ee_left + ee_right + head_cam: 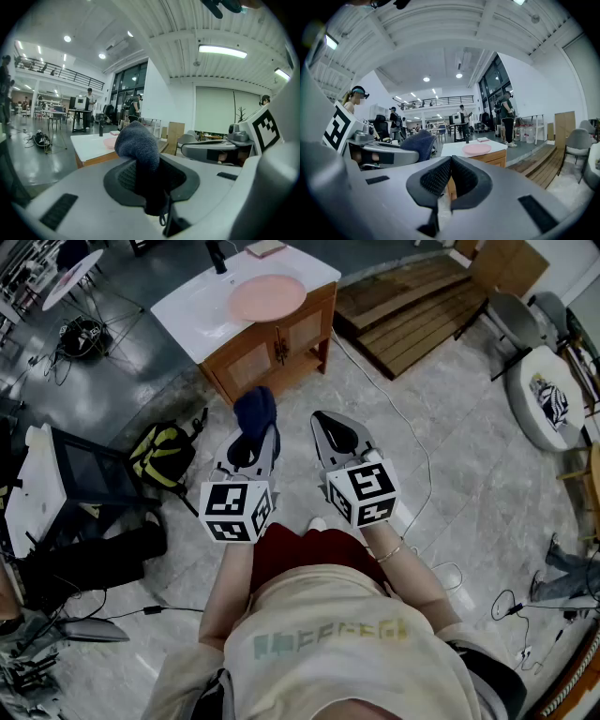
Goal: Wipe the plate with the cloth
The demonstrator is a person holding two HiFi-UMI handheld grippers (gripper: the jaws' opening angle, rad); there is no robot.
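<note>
Check the fingers (pixel 123 178) first: on the left gripper (pixel 251 448), clamped on the dark blue cloth (pixel 255 412), with a rounded wad standing out past the tips; on the right gripper (pixel 336 435), pressed together on nothing.

Locate the desk (pixel 197 313), white-topped on a wooden cabinet, well ahead of both grippers across open floor (pixel 450 427). Locate the pink plate (pixel 267 296), lying flat on the desk top, well apart from the cloth; no contact yet. Note the dark bottle (pixel 217 257) standing beyond the plate, near the far edge.

Treat the step in hand as the approach, with no wiping begun.

- Walk up to the desk before lowering either gripper.
- Keep the left grip firm, so as not to drop the cloth.
- Bring the protruding wad down onto the plate face, not the hard tips.
- Expect a light plate to slide on a smooth top. Consider steadying the rim with the right gripper, and open its fingers beforehand.
- Wipe in overlapping sweeps, centre to rim, with modest pressure.
- Keep sweeps clear of the bottle.
</note>
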